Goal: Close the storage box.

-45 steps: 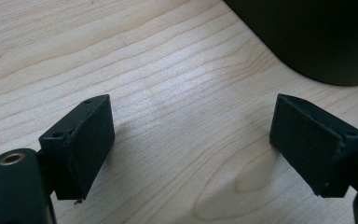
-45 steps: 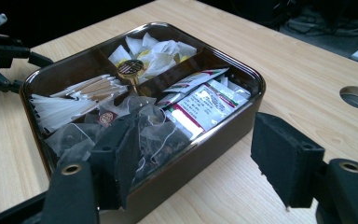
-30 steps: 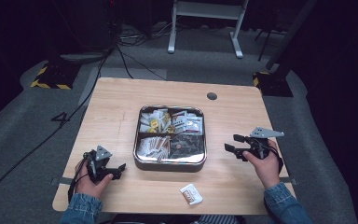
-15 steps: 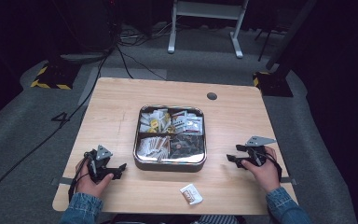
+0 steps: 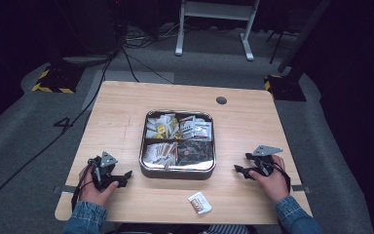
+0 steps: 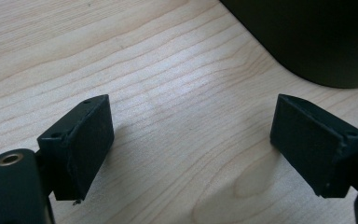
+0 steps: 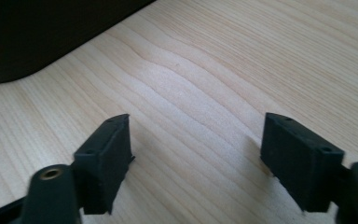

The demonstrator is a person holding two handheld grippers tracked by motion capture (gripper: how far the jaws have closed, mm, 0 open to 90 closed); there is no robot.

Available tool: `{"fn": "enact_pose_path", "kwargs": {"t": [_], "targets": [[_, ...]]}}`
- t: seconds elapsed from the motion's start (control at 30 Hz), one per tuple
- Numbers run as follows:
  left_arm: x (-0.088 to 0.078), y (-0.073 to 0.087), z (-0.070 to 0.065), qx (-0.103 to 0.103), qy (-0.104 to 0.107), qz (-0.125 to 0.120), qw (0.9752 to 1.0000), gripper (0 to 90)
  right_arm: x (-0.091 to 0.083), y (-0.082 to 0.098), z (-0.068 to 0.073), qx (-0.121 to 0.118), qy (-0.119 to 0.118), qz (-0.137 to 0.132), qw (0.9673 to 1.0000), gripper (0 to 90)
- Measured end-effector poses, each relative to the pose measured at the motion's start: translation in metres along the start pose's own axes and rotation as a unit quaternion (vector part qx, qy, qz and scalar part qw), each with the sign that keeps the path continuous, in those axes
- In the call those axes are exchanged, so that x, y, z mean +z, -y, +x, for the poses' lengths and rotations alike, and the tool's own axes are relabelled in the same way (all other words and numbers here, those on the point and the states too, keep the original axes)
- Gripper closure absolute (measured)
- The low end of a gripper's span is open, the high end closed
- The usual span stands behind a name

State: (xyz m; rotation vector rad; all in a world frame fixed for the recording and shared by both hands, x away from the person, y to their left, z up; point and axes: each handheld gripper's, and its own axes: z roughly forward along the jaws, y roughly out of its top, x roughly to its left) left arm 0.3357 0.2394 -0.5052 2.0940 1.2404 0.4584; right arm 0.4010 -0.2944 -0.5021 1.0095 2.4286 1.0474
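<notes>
Left tongs (image 5: 124,175): low over the tabletop (image 5: 121,112) near its front-left corner, jaws spread wide with bare wood between them in the left gripper view; tips point toward the tin.
Right tongs (image 5: 240,169): near the front-right part of the tabletop, jaws have just been opening and stand spread, nothing between them; tips point toward the tin.
Tin (image 5: 177,171): square metal tray at the tabletop's middle, between the two tongs, apart from both; four compartments filled with small packets.
Sachet (image 5: 199,203): small white packet lying loose close to the front edge, just in front of the tin's right half.
</notes>
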Motion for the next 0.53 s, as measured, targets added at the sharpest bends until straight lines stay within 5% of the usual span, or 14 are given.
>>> {"fn": "enact_pose_path", "kwargs": {"t": [0.27,0.53], "targets": [[0.0006,-0.0004,-0.0007,-0.001,-0.001,-0.001,1.0,13.5,0.0082,-0.0029,0.0051,0.002,0.006,0.005,1.0,6.1],[0.0009,-0.0009,-0.001,-0.001,0.0,0.0,1.0,13.5,0.01,-0.0041,0.0062,0.003,0.006,0.008,0.9999,4.0]]}}
